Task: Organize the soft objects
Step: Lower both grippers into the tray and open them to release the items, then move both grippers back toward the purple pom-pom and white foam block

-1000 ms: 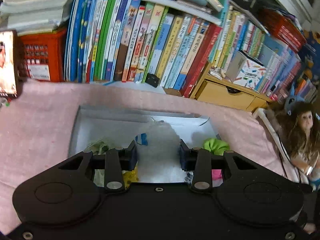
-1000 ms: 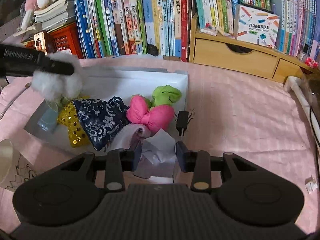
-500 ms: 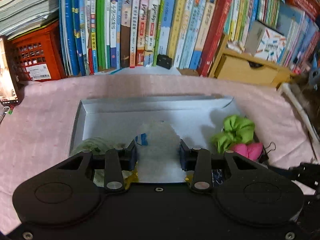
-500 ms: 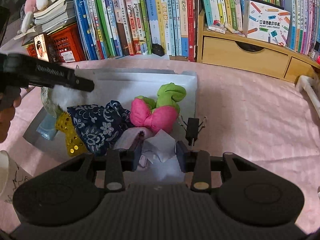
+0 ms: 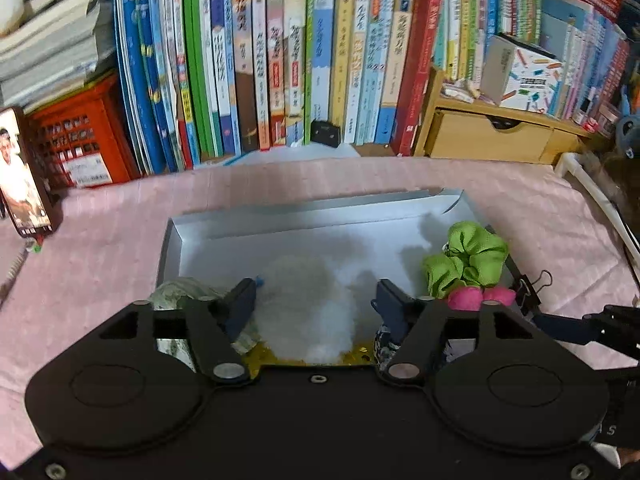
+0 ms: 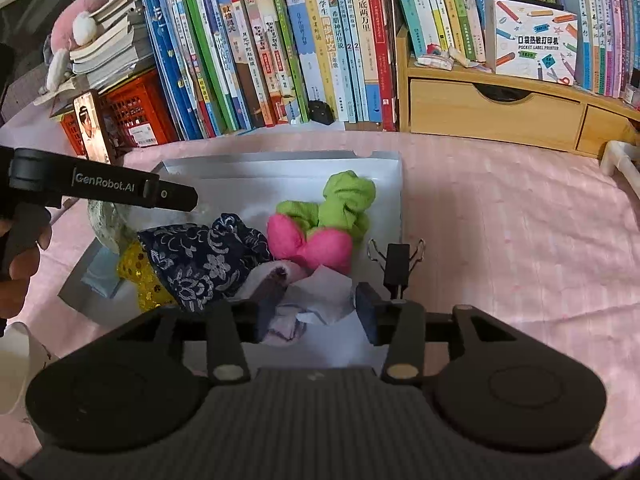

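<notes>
A shallow white box [image 5: 280,236] lies on the pink cloth and holds several soft things. My left gripper [image 5: 316,304] is open over its left part, with a white fluffy ball [image 5: 308,312] resting loose between the fingers. A green scrunchie [image 5: 468,256] and a pink bow [image 5: 476,298] lie at the right. In the right wrist view the box [image 6: 384,168] shows a navy floral cloth [image 6: 204,256], the pink bow [image 6: 312,244], the green scrunchie [image 6: 344,200] and gold sequins [image 6: 140,272]. My right gripper [image 6: 316,308] is shut on a crumpled white tissue [image 6: 320,296].
Rows of books [image 5: 300,60] stand behind the box, with a red crate [image 5: 76,140] at left and a wooden drawer unit [image 6: 492,116] at right. A black binder clip [image 6: 396,260] sits at the box's right edge. A phone [image 5: 20,176] leans at far left.
My left gripper has come down into the box with the white ball and opened, so the ball rests free. My right gripper has moved forward a little with the tissue.
</notes>
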Available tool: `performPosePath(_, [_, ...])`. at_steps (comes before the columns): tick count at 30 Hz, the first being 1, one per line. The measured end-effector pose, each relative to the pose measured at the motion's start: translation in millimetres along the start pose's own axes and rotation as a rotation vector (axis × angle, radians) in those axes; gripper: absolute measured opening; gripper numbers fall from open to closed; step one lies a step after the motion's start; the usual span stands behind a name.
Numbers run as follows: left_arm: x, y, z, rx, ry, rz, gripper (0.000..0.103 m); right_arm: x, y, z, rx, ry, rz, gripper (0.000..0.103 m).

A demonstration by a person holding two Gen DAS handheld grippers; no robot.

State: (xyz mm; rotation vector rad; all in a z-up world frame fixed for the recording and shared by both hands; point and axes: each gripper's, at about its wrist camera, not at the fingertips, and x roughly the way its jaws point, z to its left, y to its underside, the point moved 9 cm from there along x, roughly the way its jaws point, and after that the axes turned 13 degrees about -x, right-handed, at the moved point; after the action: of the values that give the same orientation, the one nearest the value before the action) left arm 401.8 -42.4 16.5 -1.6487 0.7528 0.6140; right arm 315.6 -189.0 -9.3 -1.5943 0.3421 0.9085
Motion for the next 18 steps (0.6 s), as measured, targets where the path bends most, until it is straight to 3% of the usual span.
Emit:
performPosePath(7, [-31,5,-8,0.025,0.036,-0.034,0.075,-17,1,1,0.018,-0.002,-0.032,0.073])
performPosePath(18, [-114,24,-15,0.057,0.135,-0.148,0.078,-83,12,-5,0.0,0.043,-0.143,0.083])
